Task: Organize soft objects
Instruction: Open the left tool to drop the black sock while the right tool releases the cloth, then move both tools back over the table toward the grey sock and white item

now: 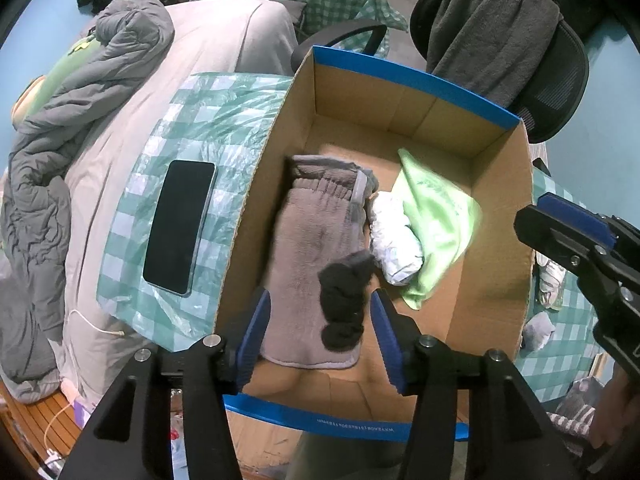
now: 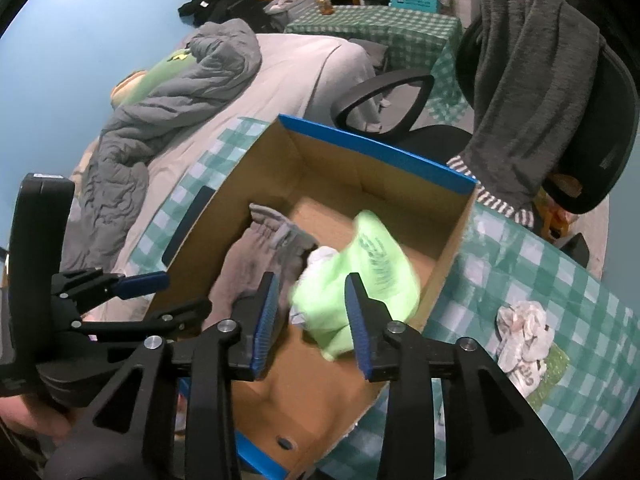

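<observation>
Left gripper [image 1: 320,320] – jaws apart – hovers over a black sock [image 1: 346,300]; right gripper [image 2: 312,316], jaws parted, frames the green cloth [image 2: 360,276] at twelve o'clock in the cardboard box [image 1: 496,216].

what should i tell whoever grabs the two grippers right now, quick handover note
Left gripper: open over the box, black sock bundle loose between its jaws, above the grey fleece garment.
Right gripper: open, light green cloth between the jaws but not pinched.
In the cardboard box: grey garment, black bundle, white bundle, green cloth.
Left to do: white patterned cloth on the checked tablecloth beside the box, plus a grey item out there.
</observation>
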The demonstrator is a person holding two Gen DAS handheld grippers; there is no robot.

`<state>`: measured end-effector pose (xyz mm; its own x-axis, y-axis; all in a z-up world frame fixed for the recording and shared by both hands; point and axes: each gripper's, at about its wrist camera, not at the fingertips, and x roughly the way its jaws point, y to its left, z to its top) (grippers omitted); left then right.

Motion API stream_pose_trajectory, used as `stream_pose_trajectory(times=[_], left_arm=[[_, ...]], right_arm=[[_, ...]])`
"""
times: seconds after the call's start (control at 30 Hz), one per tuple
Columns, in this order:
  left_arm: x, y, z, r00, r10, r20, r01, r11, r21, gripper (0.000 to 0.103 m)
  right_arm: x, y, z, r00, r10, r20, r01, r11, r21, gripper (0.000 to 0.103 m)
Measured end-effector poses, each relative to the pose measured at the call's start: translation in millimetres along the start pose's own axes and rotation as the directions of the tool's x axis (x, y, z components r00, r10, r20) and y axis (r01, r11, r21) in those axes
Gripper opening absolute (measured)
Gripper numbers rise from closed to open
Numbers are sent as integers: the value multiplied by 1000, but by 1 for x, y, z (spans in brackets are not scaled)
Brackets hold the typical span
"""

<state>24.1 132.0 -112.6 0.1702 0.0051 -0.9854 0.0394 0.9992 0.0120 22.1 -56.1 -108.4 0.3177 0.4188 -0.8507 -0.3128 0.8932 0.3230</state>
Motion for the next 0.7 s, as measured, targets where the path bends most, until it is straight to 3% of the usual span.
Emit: stream_pose_trajectory(times=[0.7], left_arm=[[-14, -44, -12, 999, -39, 1, 39, 996, 83, 54]], right_arm=[[-40, -39, -30, 997, -68, 37, 63, 992, 105, 50]])
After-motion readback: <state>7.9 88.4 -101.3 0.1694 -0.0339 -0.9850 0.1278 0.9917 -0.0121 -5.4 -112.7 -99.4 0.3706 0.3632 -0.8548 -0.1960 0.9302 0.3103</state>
